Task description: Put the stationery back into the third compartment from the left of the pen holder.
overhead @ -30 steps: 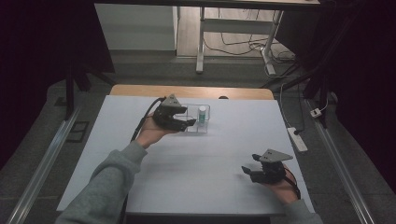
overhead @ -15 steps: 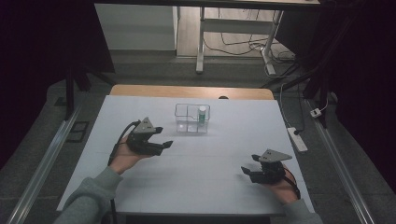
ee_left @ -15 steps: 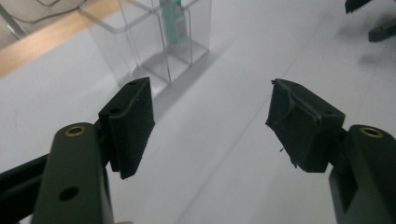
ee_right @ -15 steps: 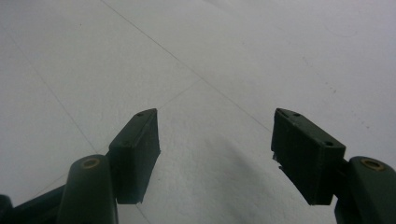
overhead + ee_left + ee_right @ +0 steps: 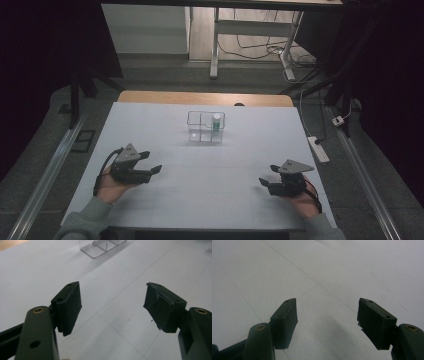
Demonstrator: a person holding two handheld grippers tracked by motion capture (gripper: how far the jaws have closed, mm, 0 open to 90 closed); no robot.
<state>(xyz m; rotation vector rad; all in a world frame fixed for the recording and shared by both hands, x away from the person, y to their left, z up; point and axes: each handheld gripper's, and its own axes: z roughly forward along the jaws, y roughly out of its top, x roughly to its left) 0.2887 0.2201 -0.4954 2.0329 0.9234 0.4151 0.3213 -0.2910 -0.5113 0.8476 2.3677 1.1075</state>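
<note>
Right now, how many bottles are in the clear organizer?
1: a small white bottle with a green cap stands upright in the right rear compartment of the clear organizer; its other compartments look empty.

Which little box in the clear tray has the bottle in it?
The back right compartment of the clear tray holds the white bottle with a green cap; the other compartments look empty.

white table point(image 5: 210, 165), clear box point(image 5: 200, 131), green-capped bottle point(image 5: 216, 122)

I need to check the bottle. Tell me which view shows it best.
The high view: the bottle stands upright in the right rear compartment of the clear box, whole and unobstructed. The left gripper view catches a corner of the box at its top edge. The right gripper view looks at bare table.
</note>
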